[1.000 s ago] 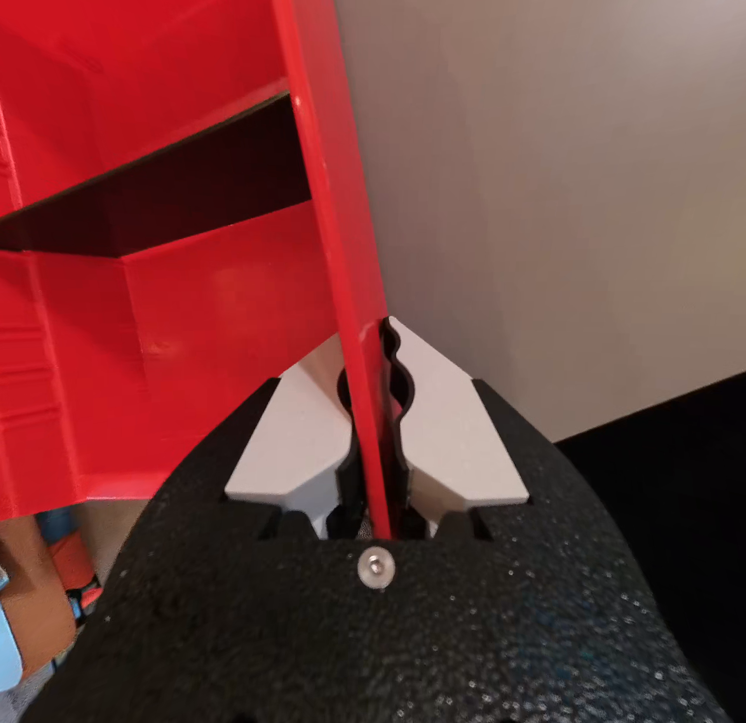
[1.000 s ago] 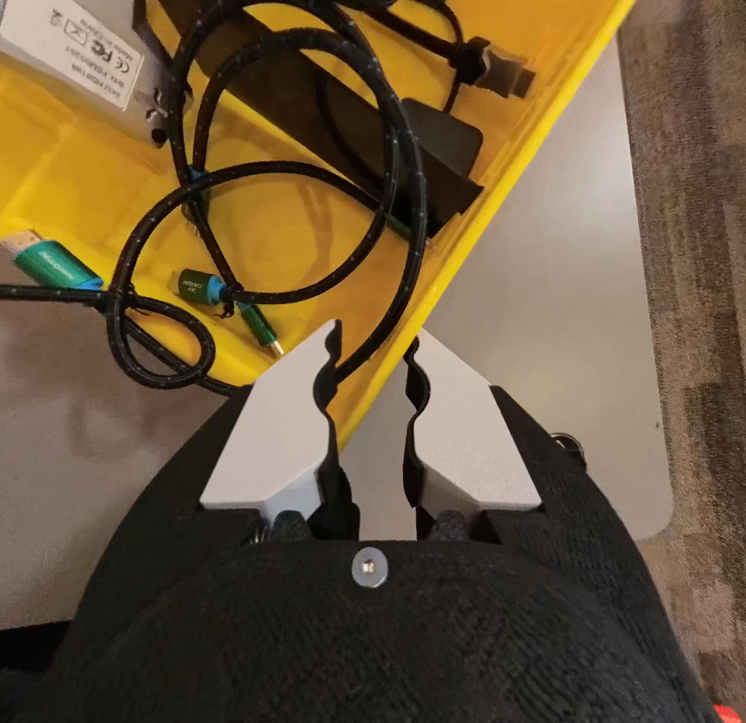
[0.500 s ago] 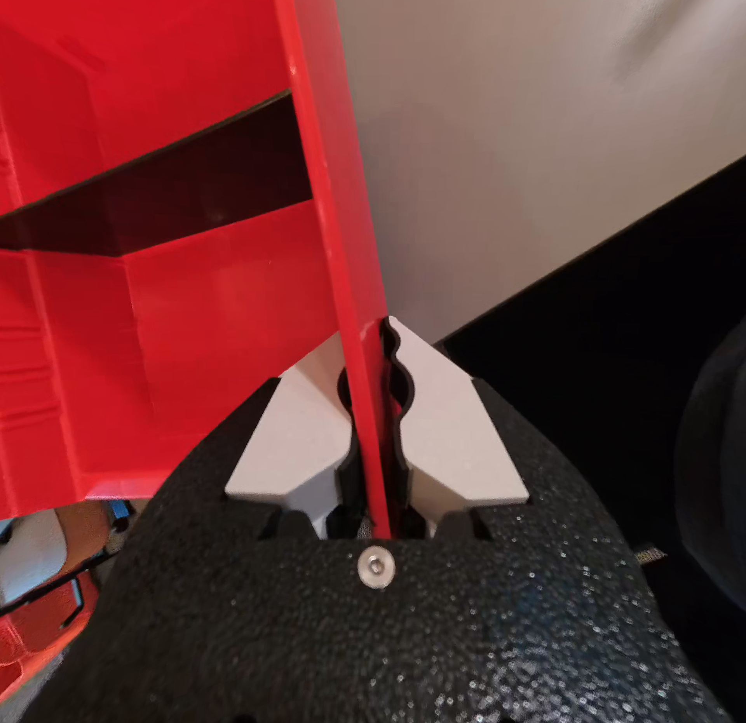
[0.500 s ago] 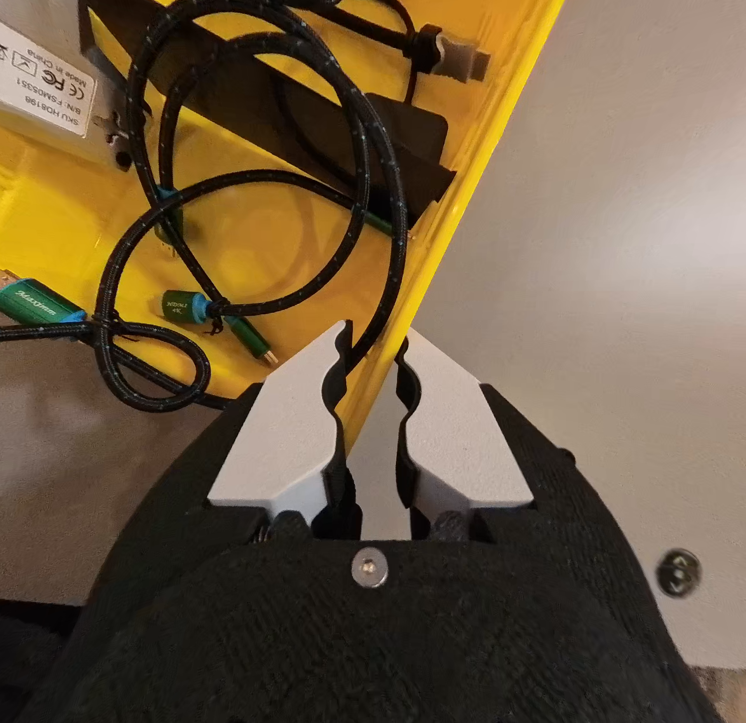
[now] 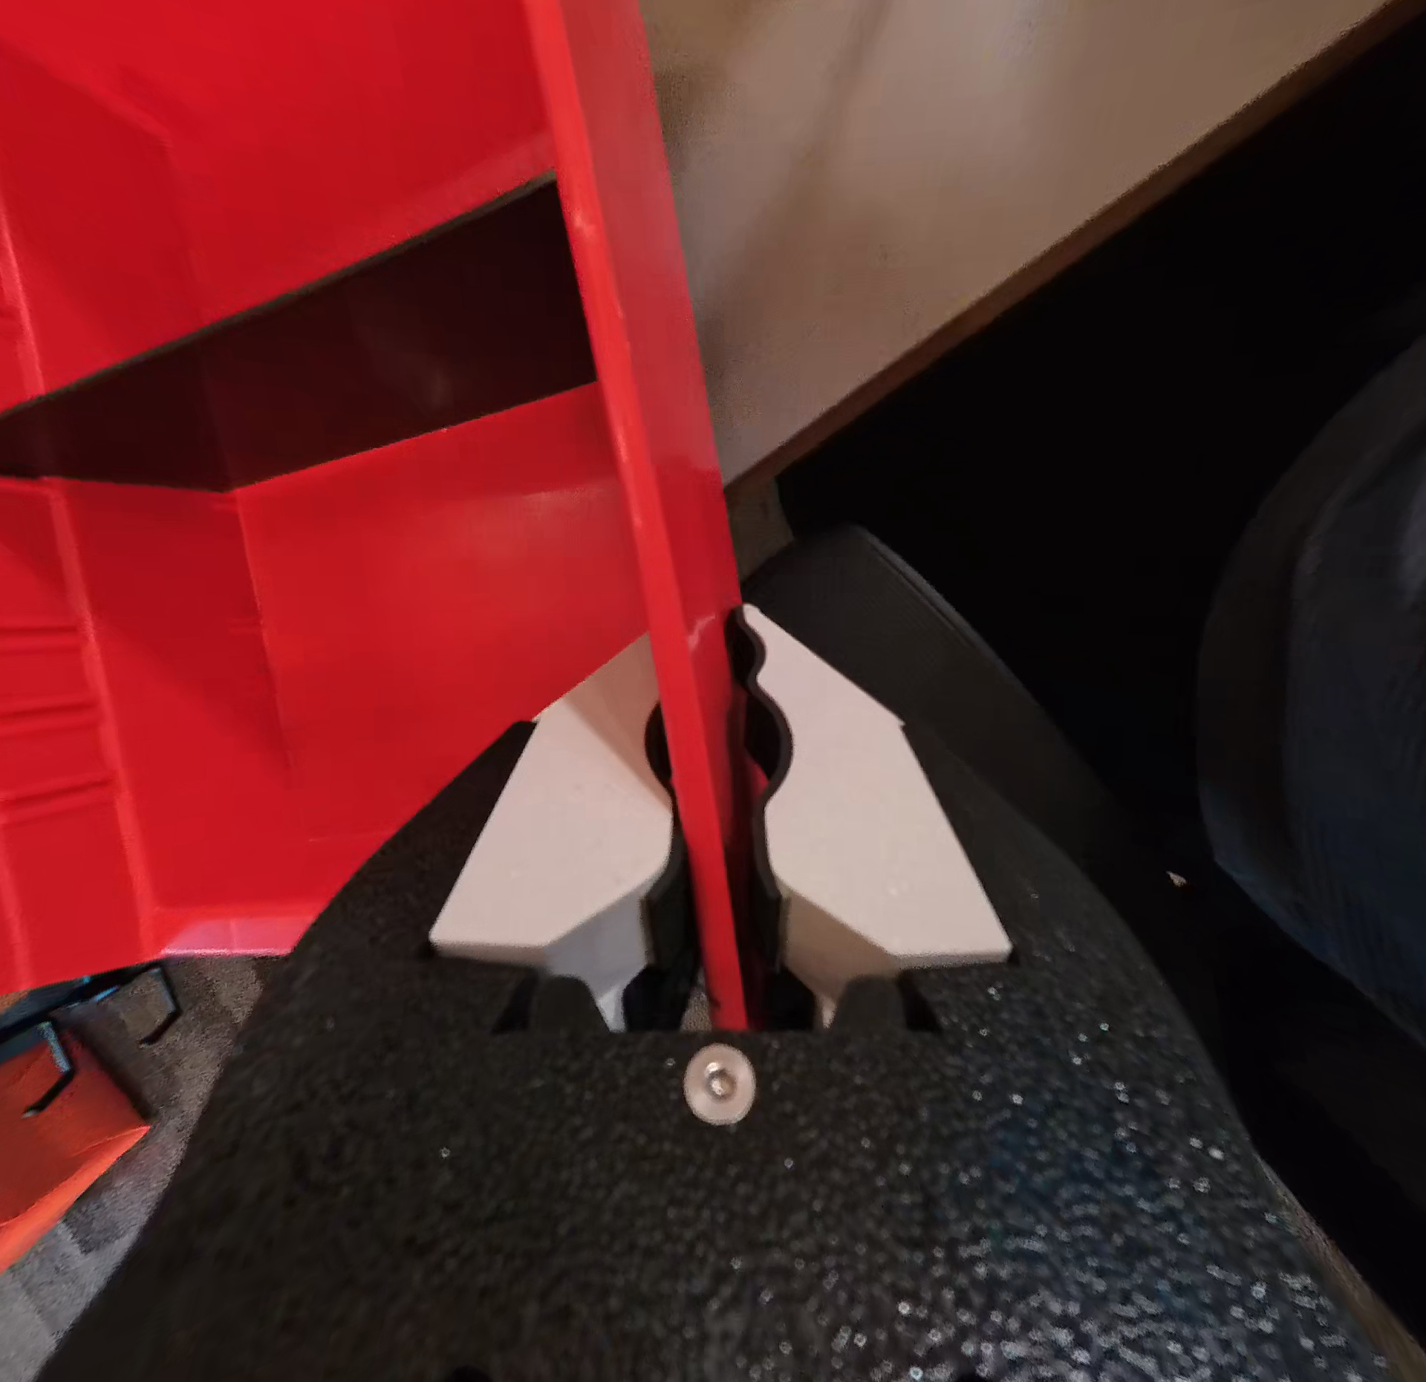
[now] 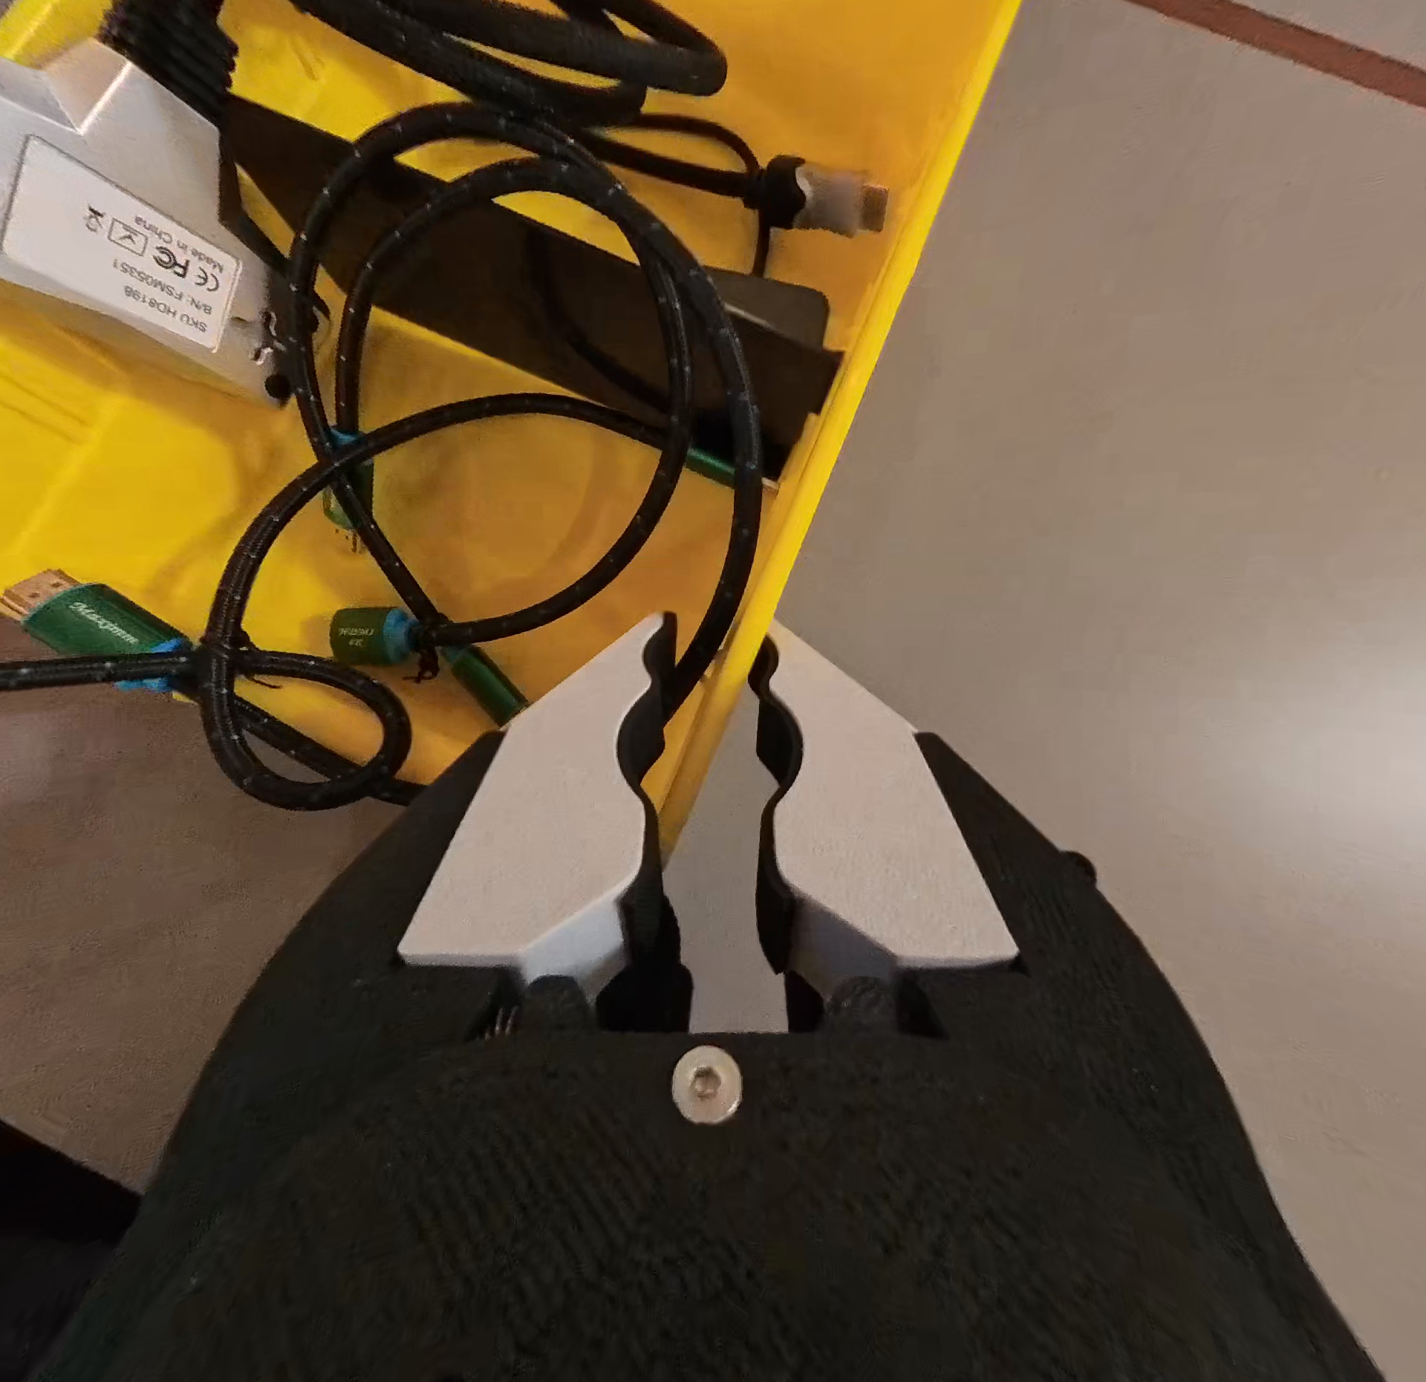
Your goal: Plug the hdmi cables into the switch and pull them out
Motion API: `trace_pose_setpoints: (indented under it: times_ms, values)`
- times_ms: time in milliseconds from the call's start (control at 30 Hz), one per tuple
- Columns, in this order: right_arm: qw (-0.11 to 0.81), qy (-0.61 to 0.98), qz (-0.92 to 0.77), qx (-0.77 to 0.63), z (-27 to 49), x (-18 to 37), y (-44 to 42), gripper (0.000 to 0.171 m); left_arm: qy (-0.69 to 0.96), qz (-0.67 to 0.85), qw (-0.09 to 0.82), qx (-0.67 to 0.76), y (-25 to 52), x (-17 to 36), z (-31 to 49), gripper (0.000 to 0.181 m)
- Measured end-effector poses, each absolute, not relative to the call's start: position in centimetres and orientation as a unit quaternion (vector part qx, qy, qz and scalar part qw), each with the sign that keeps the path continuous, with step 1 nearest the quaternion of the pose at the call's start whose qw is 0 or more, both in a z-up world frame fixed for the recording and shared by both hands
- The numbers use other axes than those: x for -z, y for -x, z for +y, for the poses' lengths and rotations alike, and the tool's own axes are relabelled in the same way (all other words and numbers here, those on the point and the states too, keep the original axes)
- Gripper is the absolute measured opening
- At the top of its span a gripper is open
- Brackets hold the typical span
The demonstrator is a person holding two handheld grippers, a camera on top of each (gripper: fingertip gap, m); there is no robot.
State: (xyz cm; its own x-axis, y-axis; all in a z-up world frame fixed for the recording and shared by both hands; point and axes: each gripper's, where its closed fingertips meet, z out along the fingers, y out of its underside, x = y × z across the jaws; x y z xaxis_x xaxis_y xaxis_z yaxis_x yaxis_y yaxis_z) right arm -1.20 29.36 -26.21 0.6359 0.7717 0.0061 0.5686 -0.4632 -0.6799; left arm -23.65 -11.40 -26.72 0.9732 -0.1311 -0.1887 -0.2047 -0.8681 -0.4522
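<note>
My right gripper point(image 6: 718, 627) is shut on the side wall of a yellow bin point(image 6: 872, 388), left finger inside and right finger outside. In the bin lie a silver switch box point(image 6: 116, 265) and coiled black braided HDMI cables point(image 6: 694, 388) with green plugs point(image 6: 85, 623) and a grey plug point(image 6: 833, 203). One cable loop hangs over the bin's near edge onto the table. My left gripper point(image 5: 694, 635) is shut on the side wall of a red bin point(image 5: 309, 573), which looks empty apart from a black divider point(image 5: 309, 411).
The beige table point(image 5: 926, 188) ends at a dark edge just right of the red bin. A black rounded object point(image 5: 964, 689) lies beyond it in the dark. Carpet and an orange-red item point(image 5: 54, 1113) show at lower left. The yellow bin has a black divider point(image 6: 617, 319).
My right jaws have narrowed onto the yellow wall and that view has swung from carpet to table. The left gripper and red bin have moved toward the table edge.
</note>
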Motion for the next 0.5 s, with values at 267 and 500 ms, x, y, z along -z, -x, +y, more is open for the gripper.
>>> trace_pose_setpoints:
  times_ms: [267,500]
  values:
    - [0.393,0.766,-0.435,-0.263,27.2,23.3,7.7,0.045,0.965,0.09,0.239,-0.064,22.0,23.7,-12.9,0.003]
    - [0.476,0.718,-0.442,-0.249,29.3,17.4,-0.1,0.045,0.93,0.123,0.304,-0.165,22.8,15.6,-9.1,0.003]
